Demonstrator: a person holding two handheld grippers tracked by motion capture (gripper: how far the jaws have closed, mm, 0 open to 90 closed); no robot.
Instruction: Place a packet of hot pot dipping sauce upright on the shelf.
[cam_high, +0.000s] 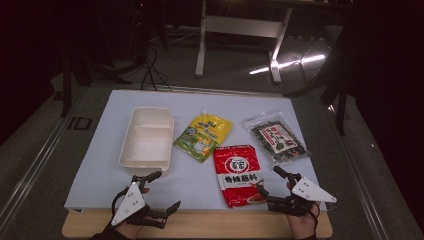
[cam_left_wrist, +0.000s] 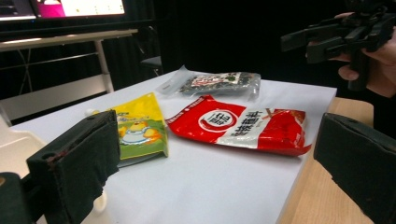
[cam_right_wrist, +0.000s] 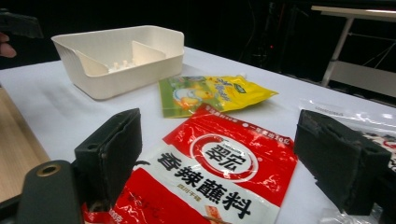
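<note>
Three packets lie on a white mat (cam_high: 100, 165): a yellow pouch (cam_high: 204, 136), a red seasoning packet (cam_high: 238, 174) and a clear bag of dark flakes (cam_high: 278, 137). My left gripper (cam_high: 163, 192) stands open at the mat's near edge, below the white tray (cam_high: 146, 140), with nothing between its jaws. In the left gripper view the red packet (cam_left_wrist: 238, 123) and yellow pouch (cam_left_wrist: 137, 128) lie ahead. My right gripper (cam_high: 270, 181) is open beside the red packet's right edge. In the right gripper view the red packet (cam_right_wrist: 219, 172) lies flat under the wide-apart jaws, untouched.
The tray (cam_right_wrist: 119, 56) has a divider and two bare compartments. A wooden table edge (cam_high: 200, 222) runs along the front under the mat. Beyond the mat are a dark floor, cables and a white table frame (cam_high: 240, 30).
</note>
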